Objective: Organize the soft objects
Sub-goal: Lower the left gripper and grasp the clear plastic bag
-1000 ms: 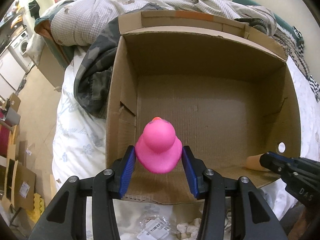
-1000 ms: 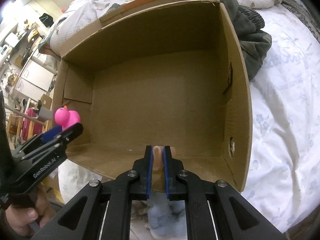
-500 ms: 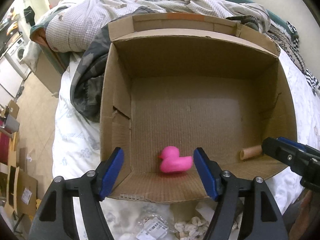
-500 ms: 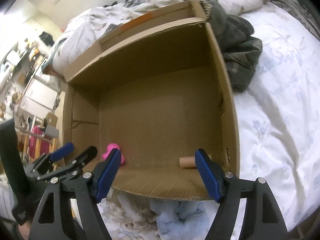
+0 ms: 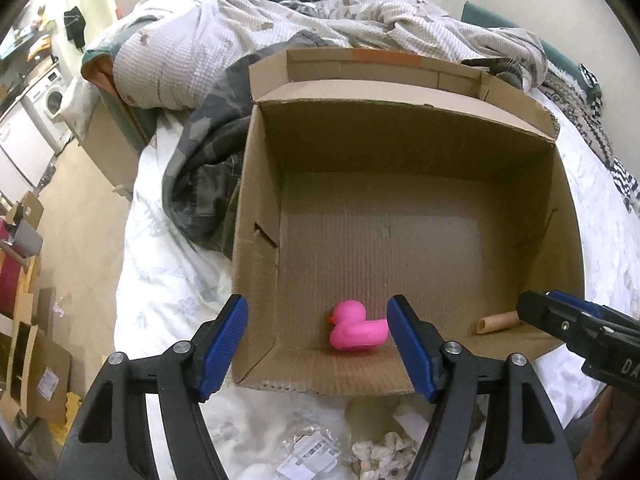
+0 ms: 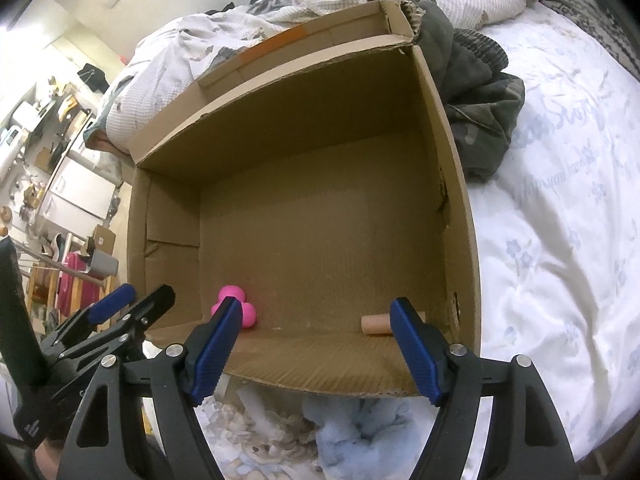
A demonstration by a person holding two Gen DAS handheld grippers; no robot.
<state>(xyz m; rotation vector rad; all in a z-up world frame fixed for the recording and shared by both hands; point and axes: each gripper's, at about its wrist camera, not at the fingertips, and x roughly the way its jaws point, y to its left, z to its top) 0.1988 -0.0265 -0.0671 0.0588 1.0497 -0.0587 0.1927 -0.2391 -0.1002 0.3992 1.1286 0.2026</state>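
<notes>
Both grippers hang empty at the near edge of the cardboard box (image 5: 256,240); the left gripper (image 5: 318,346) has its fingers spread wide with nothing between them, and the right gripper (image 6: 316,344) likewise stands wide open; the pink rubber duck (image 5: 358,332) lies on the box floor against the near wall, toward the left, and the tan foam cylinder (image 6: 374,325) lies on its side by the near right corner; the two are well apart. The step in hand looks like the gap between drops; two soft things are in the box, and more wait outside it. Just below the near wall lie a pale blue fluffy thing (image 6: 352,428) and crumpled whitish scraps (image 5: 380,444); the next move probably calls for turning a gripper down to one of these and closing gently. The box sits on a bed (image 6: 560,240) with a white flowered sheet; a rumpled duvet (image 5: 224,40) and a dark camouflage garment (image 5: 204,168) lie beside it; a washing machine (image 5: 50,98) stands at far left.
</notes>
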